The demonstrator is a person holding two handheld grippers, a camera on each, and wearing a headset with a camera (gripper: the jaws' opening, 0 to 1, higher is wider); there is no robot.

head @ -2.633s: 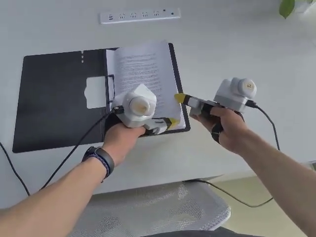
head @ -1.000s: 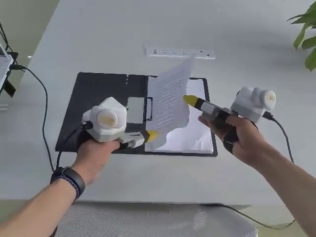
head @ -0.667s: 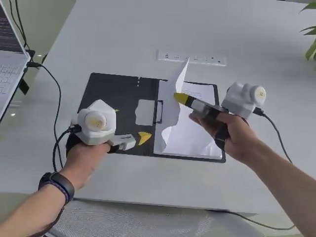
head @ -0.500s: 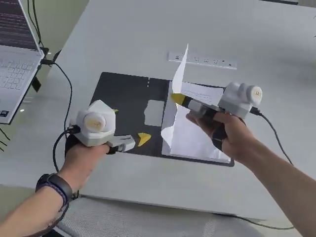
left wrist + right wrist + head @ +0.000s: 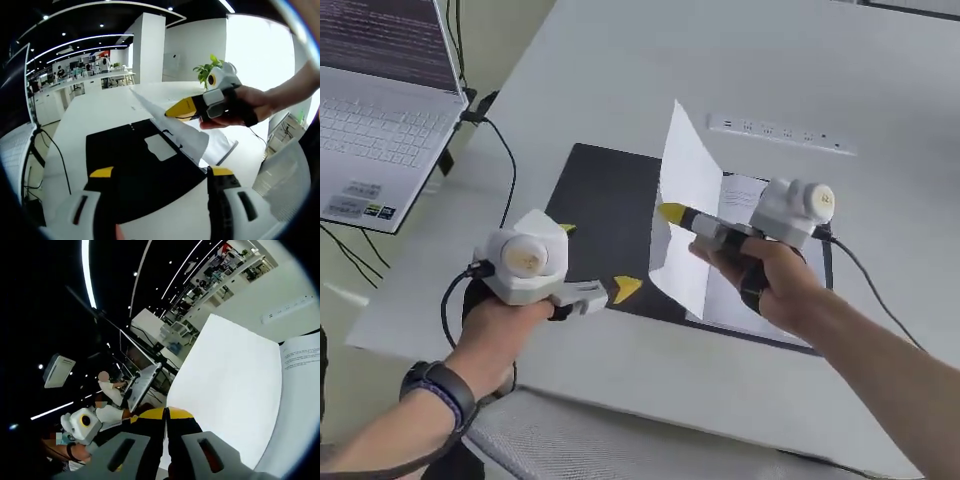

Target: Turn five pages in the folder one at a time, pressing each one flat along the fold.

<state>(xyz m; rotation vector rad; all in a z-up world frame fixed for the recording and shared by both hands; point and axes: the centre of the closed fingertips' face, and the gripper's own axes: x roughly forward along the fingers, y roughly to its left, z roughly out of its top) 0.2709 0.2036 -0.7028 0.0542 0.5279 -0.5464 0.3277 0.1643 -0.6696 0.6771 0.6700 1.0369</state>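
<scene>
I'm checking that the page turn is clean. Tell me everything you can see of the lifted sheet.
The lifted sheet is thin white paper, with no print visible on the faces shown. It stands nearly upright over the open black folder and bends slightly, with its lower part near the fold. The right tool is shut on its edge. The left tool hangs open, clear of it.

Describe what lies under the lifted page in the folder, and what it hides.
Under the page, pinched by the right tongs, the next printed sheet lies on the black folder. The sheet's strip beside the fold is covered by the page.
</scene>
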